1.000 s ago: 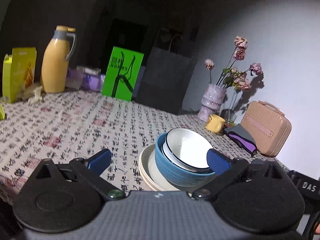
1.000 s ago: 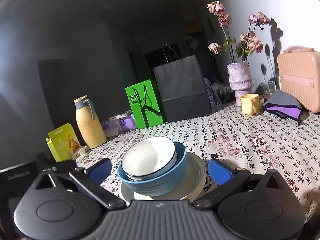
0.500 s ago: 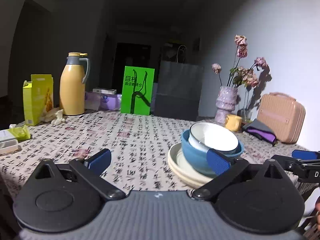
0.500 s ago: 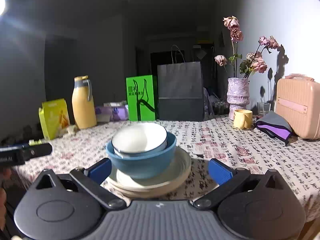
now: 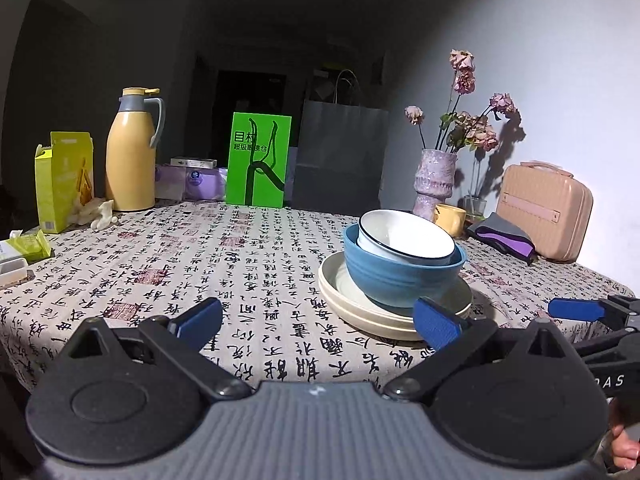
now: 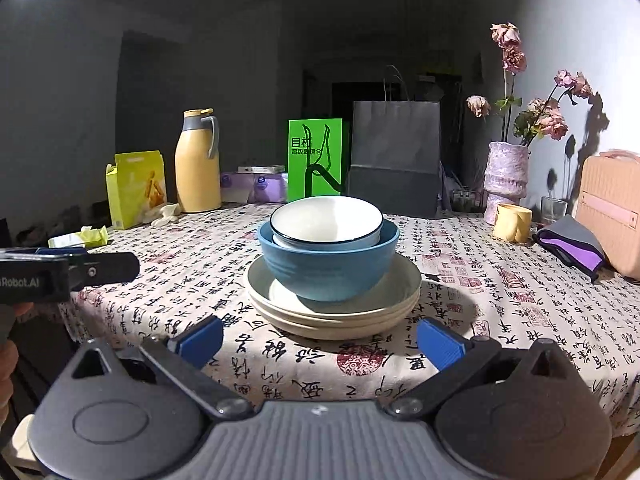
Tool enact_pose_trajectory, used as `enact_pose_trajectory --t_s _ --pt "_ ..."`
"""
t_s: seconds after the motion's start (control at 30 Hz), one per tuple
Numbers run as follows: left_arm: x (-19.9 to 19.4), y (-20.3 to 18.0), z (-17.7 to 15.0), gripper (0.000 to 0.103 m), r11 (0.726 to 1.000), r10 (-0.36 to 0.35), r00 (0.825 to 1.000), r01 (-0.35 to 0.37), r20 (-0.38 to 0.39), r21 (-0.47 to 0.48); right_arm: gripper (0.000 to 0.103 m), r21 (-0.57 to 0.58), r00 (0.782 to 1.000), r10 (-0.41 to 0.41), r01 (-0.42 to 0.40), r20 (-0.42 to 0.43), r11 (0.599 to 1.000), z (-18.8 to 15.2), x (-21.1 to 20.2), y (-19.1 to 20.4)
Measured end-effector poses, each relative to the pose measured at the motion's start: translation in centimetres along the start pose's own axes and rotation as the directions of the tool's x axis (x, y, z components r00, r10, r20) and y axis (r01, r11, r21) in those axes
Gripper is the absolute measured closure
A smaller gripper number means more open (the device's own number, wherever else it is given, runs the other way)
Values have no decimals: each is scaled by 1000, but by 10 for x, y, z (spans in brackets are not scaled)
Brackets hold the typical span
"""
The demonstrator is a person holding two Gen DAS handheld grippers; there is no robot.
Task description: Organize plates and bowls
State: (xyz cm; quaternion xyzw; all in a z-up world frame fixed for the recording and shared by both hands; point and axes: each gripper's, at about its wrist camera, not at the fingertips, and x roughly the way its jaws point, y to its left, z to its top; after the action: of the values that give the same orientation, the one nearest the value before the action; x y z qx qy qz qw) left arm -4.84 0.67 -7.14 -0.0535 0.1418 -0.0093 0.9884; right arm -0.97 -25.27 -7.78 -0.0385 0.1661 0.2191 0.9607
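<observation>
Two bowls sit one inside the other: the white bowl with a dark rim rests in the blue bowl, and the blue bowl stands on a stack of cream plates. In the right wrist view this pile is in the middle of the frame, on the tabletop with its cloth full of black writing. In the left wrist view the same pile is right of the middle, with the white bowl leaning a little in the blue bowl over the cream plates. The left hand-held gripper is wide open and holds nothing. The right hand-held gripper is wide open too and holds nothing, and the pile sits just past its blue fingers. At the back, a purple vase holds dried pink flowers. Near it are a yellow cup and a pink case. At the upper left stand a yellow jug and an open yellow box, with a green sign and a dark paper bag in the middle. Compared with a second ago, both cameras now sit lower and farther back from the pile, so the bowls are seen more from the side than from above. Both grippers are just as wide open as before.
</observation>
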Motion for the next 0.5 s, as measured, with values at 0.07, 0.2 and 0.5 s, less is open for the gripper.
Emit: enact_pose_trajectory --t_s 0.07,0.2,0.5 --pt "1 0 -1 0 1000 -2 1000 2 -5 -4 0 7 1000 -2 2 1 1000 0 0 0" --pt "2 0 -2 0 1000 -4 1000 4 -12 -8 0 17 1000 -5 5 -1 1000 0 1 -2" --pt "4 0 -2 0 1000 -3 1000 3 -13 -13 0 43 1000 -16 16 -1 999 -1 0 -8"
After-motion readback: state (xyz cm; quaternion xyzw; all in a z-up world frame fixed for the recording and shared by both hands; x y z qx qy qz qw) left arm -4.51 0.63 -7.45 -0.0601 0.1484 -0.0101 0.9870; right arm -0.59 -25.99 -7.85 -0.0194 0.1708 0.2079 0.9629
